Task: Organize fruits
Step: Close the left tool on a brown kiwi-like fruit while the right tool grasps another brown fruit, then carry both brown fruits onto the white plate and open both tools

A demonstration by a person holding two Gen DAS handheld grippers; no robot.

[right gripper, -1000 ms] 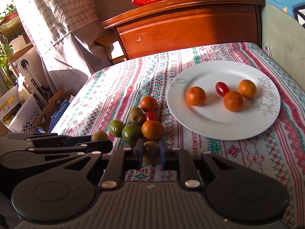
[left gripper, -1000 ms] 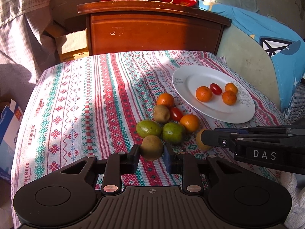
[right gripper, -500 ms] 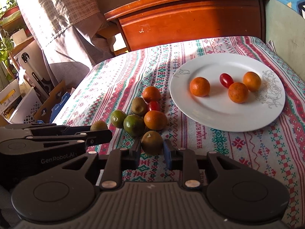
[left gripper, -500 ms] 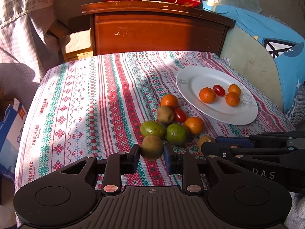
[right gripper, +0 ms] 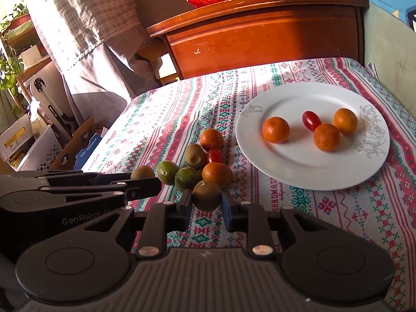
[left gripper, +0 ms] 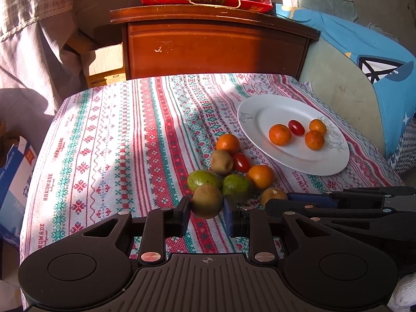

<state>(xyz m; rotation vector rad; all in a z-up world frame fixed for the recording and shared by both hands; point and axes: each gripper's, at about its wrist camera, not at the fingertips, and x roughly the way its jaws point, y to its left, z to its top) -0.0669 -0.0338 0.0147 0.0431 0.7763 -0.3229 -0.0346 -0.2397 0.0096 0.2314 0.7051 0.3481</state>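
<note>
Since a second ago, the brownish fruit (right gripper: 206, 195) in the right gripper (right gripper: 206, 202) has shifted from low between the fingers to up at their tips. The jaws have just been closing on it, and both pads now press its sides.

The left gripper (left gripper: 207, 205) is clamped on a second brownish fruit (left gripper: 207, 200), held above the striped tablecloth (left gripper: 117, 143).

The two grippers sit side by side, just short of the loose pile. That pile holds six pieces on the cloth:
- two oranges (right gripper: 212, 139) (right gripper: 217, 174)
- two green citrus (right gripper: 167, 172) (right gripper: 187, 178)
- one kiwi (right gripper: 195, 155)
- one cherry tomato (right gripper: 215, 155) wedged among them

To the right of the pile lies one white plate (right gripper: 299, 171), carrying four pieces: three oranges (right gripper: 275, 130) (right gripper: 326, 137) (right gripper: 345, 121) and one cherry tomato (right gripper: 311, 121), which lies between them. The pile's far orange lies near the plate's rim.
</note>
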